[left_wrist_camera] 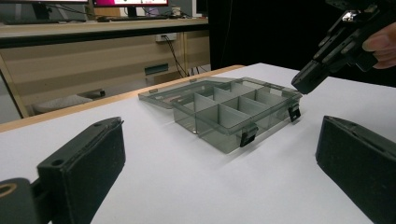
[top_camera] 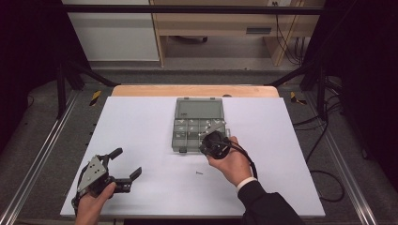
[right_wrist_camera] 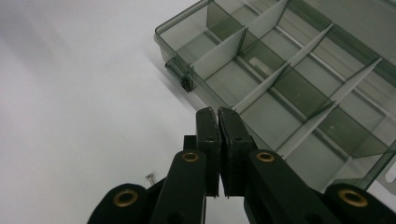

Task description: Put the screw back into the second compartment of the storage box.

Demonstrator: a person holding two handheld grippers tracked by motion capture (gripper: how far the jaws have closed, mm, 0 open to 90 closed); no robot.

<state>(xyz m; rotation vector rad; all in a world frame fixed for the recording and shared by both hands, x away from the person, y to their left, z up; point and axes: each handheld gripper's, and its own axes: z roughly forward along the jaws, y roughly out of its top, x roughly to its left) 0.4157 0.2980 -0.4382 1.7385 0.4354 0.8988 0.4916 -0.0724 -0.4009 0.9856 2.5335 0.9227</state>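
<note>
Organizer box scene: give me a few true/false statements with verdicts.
1. The box has its lid open. True.
2. The left gripper is shut. False: its fingers stand wide apart.
3. The right gripper is shut, over the box's near edge. True.
4. A small screw lies inside a compartment. False: it lies on the white table, in front of the box.
5. The left gripper touches the box. False: it is well apart, near the table's front left corner.
</note>
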